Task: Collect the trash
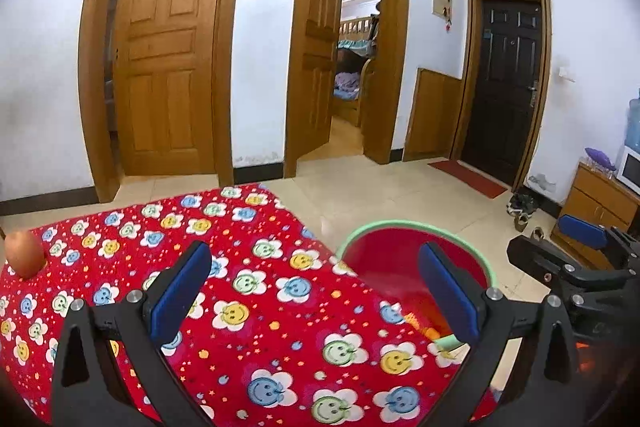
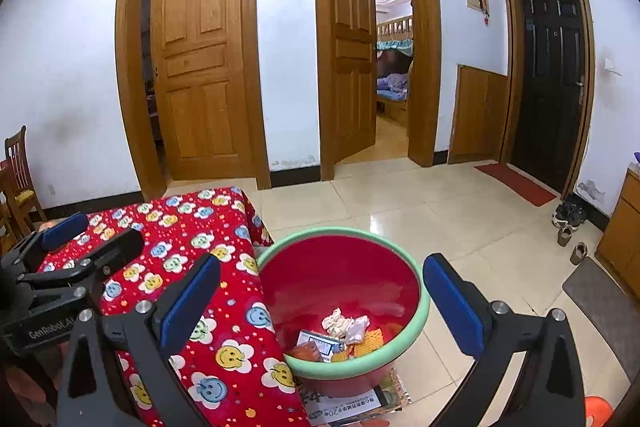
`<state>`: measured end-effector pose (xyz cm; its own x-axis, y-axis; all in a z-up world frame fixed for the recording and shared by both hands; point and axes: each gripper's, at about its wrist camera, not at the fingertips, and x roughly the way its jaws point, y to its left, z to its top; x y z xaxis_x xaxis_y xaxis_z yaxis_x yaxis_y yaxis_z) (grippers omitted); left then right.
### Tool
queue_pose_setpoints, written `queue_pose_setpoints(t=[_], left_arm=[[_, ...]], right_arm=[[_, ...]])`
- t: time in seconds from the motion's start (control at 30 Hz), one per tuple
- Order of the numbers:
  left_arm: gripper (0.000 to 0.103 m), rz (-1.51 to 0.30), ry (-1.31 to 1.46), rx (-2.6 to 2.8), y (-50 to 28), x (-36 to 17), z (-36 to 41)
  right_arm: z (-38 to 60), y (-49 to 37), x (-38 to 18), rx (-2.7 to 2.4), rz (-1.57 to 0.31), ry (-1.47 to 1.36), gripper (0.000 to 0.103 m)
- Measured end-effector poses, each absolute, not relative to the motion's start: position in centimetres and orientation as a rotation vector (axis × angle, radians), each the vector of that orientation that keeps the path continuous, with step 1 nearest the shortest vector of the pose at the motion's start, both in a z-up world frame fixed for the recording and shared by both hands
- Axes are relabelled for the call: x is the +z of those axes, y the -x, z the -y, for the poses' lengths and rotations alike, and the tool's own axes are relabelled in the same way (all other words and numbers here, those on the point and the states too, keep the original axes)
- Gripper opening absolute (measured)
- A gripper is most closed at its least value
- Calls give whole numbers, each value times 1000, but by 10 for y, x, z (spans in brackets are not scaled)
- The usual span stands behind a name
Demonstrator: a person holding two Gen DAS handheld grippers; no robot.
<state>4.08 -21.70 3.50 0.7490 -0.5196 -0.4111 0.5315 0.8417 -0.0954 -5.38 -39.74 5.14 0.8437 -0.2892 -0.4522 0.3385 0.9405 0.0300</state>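
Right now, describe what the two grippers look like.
Both match: the left gripper and right gripper have black angular frames, silver bolts and two flat fingers faced with blue pads. The left gripper's body carries white "GenRobot" lettering, seen from the right wrist.

left gripper [image 1: 316, 291]: jaws spread, empty | right gripper [image 2: 322, 301]: jaws spread, empty
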Motion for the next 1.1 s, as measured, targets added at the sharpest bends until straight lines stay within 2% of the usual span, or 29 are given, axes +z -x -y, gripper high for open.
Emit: queue_pose_setpoints(t=[0.27, 1.1], left_arm=[[101, -486, -53, -579, -46, 18, 225], [101, -498, -57, -586, -44, 14, 228]], right_arm=[[412, 45, 23, -336, -514, -124, 103], [422, 50, 22, -322, -502, -149, 103]])
